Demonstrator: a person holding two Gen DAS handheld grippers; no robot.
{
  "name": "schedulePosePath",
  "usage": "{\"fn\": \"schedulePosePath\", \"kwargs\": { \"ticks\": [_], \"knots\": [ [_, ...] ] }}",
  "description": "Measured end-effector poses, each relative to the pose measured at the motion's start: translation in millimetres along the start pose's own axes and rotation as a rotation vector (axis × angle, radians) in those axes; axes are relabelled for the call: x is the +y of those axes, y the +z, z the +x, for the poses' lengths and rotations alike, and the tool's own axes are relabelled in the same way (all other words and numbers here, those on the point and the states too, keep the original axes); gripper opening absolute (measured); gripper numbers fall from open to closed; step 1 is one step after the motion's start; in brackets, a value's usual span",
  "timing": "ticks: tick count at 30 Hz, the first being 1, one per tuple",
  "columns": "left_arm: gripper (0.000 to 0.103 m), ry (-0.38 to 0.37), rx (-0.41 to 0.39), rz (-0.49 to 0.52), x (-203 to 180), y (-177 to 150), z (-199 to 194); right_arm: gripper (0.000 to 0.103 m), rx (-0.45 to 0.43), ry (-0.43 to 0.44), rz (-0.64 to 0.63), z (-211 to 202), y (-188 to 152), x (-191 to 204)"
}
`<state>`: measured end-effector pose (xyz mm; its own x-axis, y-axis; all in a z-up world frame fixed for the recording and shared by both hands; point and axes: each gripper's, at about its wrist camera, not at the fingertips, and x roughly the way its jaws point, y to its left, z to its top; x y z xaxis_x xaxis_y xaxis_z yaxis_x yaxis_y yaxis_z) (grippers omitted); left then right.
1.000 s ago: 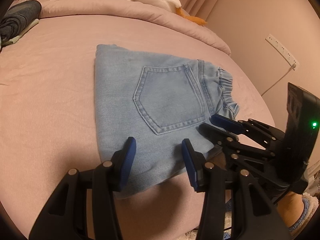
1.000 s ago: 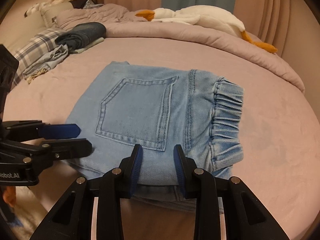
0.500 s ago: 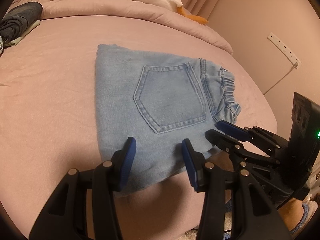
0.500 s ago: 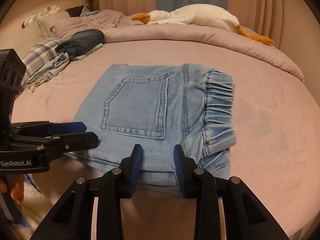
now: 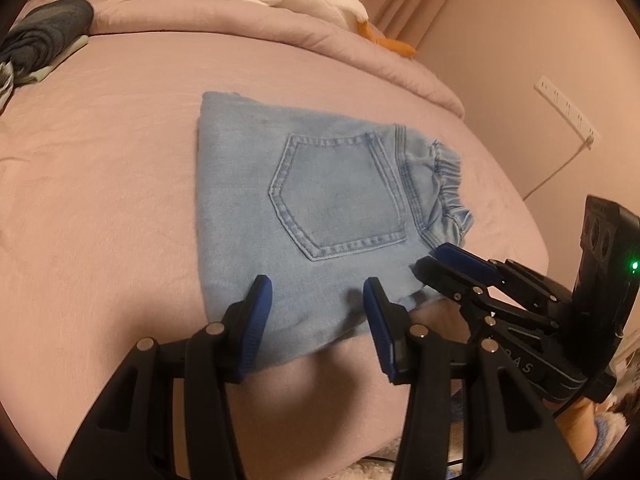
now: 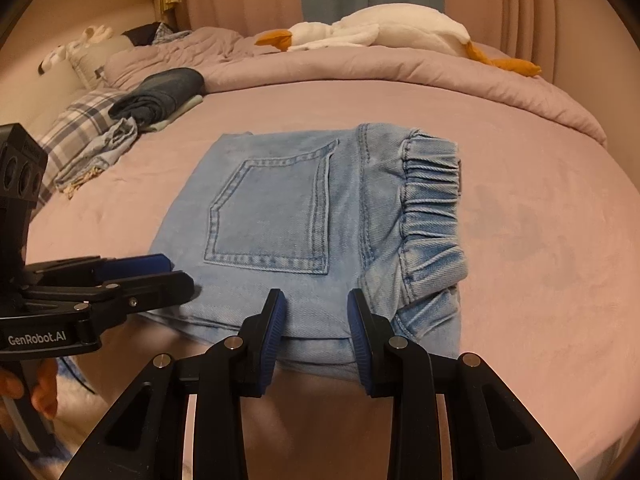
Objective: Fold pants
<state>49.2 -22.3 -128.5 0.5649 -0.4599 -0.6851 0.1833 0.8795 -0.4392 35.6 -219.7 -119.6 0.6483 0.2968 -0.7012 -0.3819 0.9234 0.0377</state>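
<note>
While the folded light-blue denim pants (image 6: 304, 224) lie flat on the pink bed (image 6: 540, 240), close to its near edge, both grippers sit just off that edge with nothing in them. The pants form a compact stacked rectangle, back pocket (image 6: 272, 216) facing up, elastic waistband (image 6: 432, 208) toward the bed's right side. Lower layers show at the near edge beneath the top layer.

Left gripper (image 5: 318, 320): fingers spread apart, blue pads (image 5: 256, 320) over the near-left part of the pants; whether they touch the cloth cannot be told. Seen side-on from the right wrist view (image 6: 176, 276), its tip is at the near-left corner of the fold.

Right gripper (image 6: 316, 324): fingers parted, gripping nothing, positioned at the near edge of the pants, in front of the pocket and waistband seam. From the left wrist view (image 5: 436, 266) its tip is at the near corner by the waistband.

Far edge of bed: rolled pink duvet (image 6: 400, 72), with a white plush goose (image 6: 384, 32) on it. Far-left: folded dark clothes (image 6: 164, 92) and a plaid cloth (image 6: 76, 132).
</note>
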Motion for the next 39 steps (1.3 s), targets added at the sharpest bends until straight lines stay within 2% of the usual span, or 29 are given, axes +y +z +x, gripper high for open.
{"fn": "schedulePosePath", "kwargs": {
  "ticks": [4,9,11,16,21,27,30,32,37,39],
  "knots": [
    [0.047,-0.022,-0.039,-0.044,6,-4,-9,0.031,-0.061,-0.016,0.018,-13,2,4],
    [0.047,0.007,-0.06,-0.035,2,-6,-13,0.031,-0.114,0.014,0.012,-15,11,14],
    [0.047,0.01,-0.056,-0.035,3,-7,-13,0.031,-0.103,0.008,-0.002,-9,14,21],
    [0.047,0.007,-0.058,-0.053,8,-6,-16,0.031,0.003,0.0,-0.052,16,5,37],
    [0.047,0.011,-0.097,-0.111,23,-1,-27,0.031,0.01,0.01,-0.066,9,4,37],
    [0.047,0.001,-0.064,-0.194,42,1,-17,0.031,-0.024,0.035,-0.04,-7,11,32],
    [0.061,-0.006,-0.036,-0.227,47,-1,-10,0.031,-0.048,0.04,-0.037,-8,16,35],
    [0.061,-0.011,-0.009,-0.253,52,-3,-4,0.032,-0.053,0.048,-0.037,-7,18,37],
    [0.061,-0.021,-0.003,-0.234,53,-4,-4,0.032,0.04,0.041,-0.028,18,8,41],
    [0.06,-0.039,0.004,-0.236,53,-2,-2,0.032,0.032,0.035,-0.031,17,7,42]
  ]
}}
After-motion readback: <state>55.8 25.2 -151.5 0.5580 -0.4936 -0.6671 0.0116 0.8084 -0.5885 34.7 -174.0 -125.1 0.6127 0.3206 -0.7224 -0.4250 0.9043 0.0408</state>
